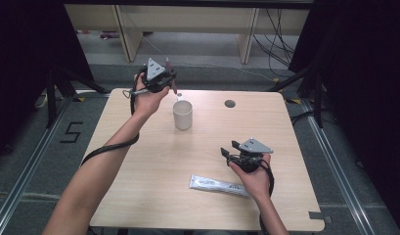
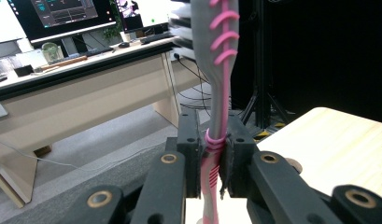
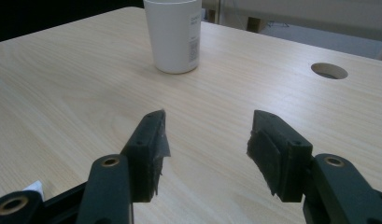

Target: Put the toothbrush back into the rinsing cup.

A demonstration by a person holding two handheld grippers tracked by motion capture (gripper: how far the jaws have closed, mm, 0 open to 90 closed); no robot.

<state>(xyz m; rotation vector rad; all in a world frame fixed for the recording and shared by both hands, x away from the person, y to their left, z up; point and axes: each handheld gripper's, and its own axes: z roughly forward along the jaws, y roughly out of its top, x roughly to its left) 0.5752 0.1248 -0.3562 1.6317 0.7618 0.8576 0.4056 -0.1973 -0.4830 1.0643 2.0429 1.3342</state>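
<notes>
Item: grey-and-pink plastic toothbrush (image 2: 215, 112), upright, clamped in my left gripper (image 1: 169, 78), upper centre, above white paper cup (image 1: 182, 114). Right gripper (image 1: 231, 150) idle, jaws apart. I'd lower straight, centred over rim

Overhead and right-tongs views share the cup (image 1: 182, 114).

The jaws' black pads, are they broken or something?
A bit worn: the pads on the open right gripper have ragged, fraying edges. The left gripper's pads, shut on the toothbrush, look frayed too. The cup stands upright; nothing is spilled.
</notes>
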